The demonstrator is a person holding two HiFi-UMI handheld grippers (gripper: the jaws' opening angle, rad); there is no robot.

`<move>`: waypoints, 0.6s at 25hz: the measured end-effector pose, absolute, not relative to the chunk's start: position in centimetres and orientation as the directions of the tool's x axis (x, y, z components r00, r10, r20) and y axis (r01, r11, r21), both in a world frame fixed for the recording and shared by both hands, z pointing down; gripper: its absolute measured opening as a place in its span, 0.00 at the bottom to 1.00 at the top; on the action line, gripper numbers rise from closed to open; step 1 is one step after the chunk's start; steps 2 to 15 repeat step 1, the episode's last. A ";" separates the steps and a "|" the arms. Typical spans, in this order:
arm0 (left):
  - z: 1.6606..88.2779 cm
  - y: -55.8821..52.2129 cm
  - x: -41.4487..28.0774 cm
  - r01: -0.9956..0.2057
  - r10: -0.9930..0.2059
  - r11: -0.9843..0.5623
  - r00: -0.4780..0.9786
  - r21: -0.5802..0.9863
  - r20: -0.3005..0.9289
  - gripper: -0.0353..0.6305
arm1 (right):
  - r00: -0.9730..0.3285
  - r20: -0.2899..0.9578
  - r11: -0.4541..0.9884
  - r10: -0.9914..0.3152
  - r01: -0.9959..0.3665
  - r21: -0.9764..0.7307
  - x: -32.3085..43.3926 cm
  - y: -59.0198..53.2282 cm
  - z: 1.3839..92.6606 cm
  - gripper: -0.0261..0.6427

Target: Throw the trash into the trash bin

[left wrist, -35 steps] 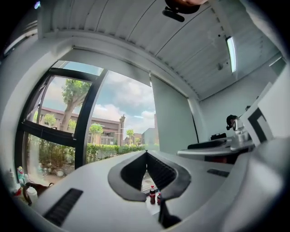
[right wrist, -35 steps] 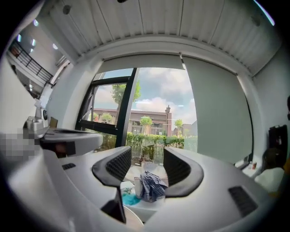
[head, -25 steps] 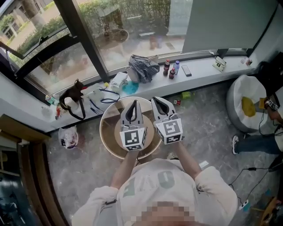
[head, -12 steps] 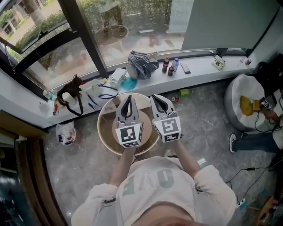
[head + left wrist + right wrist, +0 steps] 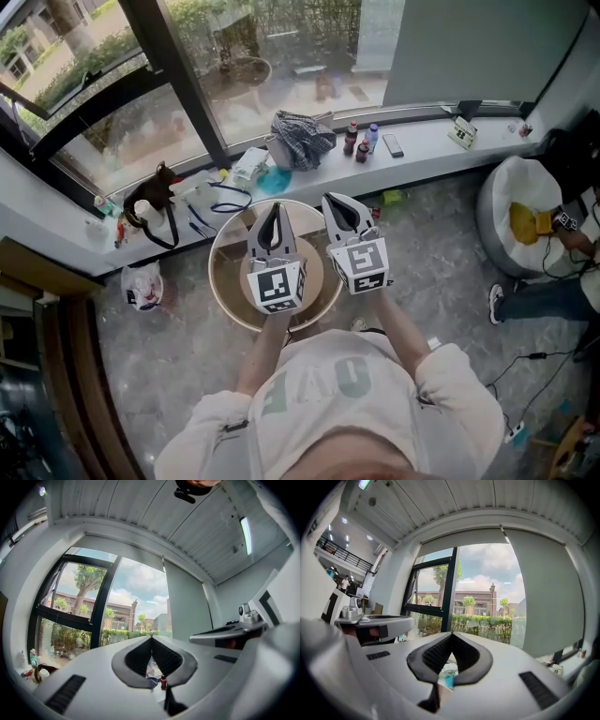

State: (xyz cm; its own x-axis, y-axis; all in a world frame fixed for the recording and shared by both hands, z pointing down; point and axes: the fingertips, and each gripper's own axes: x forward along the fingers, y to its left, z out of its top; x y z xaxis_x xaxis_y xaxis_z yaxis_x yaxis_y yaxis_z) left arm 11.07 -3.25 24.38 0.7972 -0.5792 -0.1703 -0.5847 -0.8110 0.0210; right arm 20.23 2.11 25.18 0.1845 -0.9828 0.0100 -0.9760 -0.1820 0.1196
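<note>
Grippers held side by side above a round cream-rimmed tub [image 5: 228,277] with a tan interior. This is possibly the trash bin, though the steep view does not settle whether it is a bin or a low table.

Left gripper [image 5: 274,208] [image 5: 151,640]: jaws closed tip to tip, nothing between them. Right gripper [image 5: 330,200] [image 5: 451,635]: likewise clenched and empty.

Loose trash is noted on the grey window ledge [image 5: 441,150] just beyond the tub: crumpled white and teal wrappings [image 5: 260,172], lying beside a checked cloth [image 5: 302,131]. Small bottles [image 5: 361,142] stand upright to the right of the cloth. A white plastic bag [image 5: 142,286] sits on the stone floor [image 5: 431,262], left of the tub and below the ledge.
</note>
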 end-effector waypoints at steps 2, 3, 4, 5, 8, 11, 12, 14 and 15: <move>24.4 -3.2 11.0 -0.585 -0.580 -0.811 0.797 0.022 -0.168 0.07 | 0.181 0.009 -0.178 -0.983 -0.976 0.123 20.1 2.1 25.1 0.06; 24.4 -3.2 11.0 -0.585 -0.580 -0.811 0.797 0.022 -0.168 0.07 | 0.181 0.009 -0.178 -0.983 -0.976 0.123 20.1 2.1 25.1 0.06; 24.4 -3.2 11.0 -0.585 -0.580 -0.811 0.797 0.022 -0.168 0.07 | 0.181 0.009 -0.178 -0.983 -0.976 0.123 20.1 2.1 25.1 0.06; 24.4 -3.2 11.0 -0.585 -0.580 -0.811 0.797 0.022 -0.168 0.07 | 0.181 0.009 -0.178 -0.983 -0.976 0.123 20.1 2.1 25.1 0.06; 24.4 -3.2 11.0 -0.585 -0.580 -0.811 0.797 0.022 -0.168 0.07 | 0.181 0.009 -0.178 -0.983 -0.976 0.123 20.1 2.1 25.1 0.06; 24.4 -3.2 11.0 -0.585 -0.580 -0.811 0.797 0.022 -0.168 0.07 | 0.181 0.009 -0.178 -0.983 -0.976 0.123 20.1 2.1 25.1 0.06; 24.4 -3.2 11.0 -0.585 -0.580 -0.811 0.797 0.022 -0.168 0.07 | 0.181 0.009 -0.178 -0.983 -0.976 0.123 20.1 2.1 25.1 0.06; 24.4 -3.2 11.0 -0.585 -0.580 -0.811 0.797 0.022 -0.168 0.07 | 0.181 0.009 -0.178 -0.983 -0.976 0.123 20.1 2.1 25.1 0.06; 24.4 -3.2 11.0 -0.585 -0.580 -0.811 0.797 0.022 -0.168 0.07 | 0.181 0.009 -0.178 -0.983 -0.976 0.123 20.1 2.1 25.1 0.06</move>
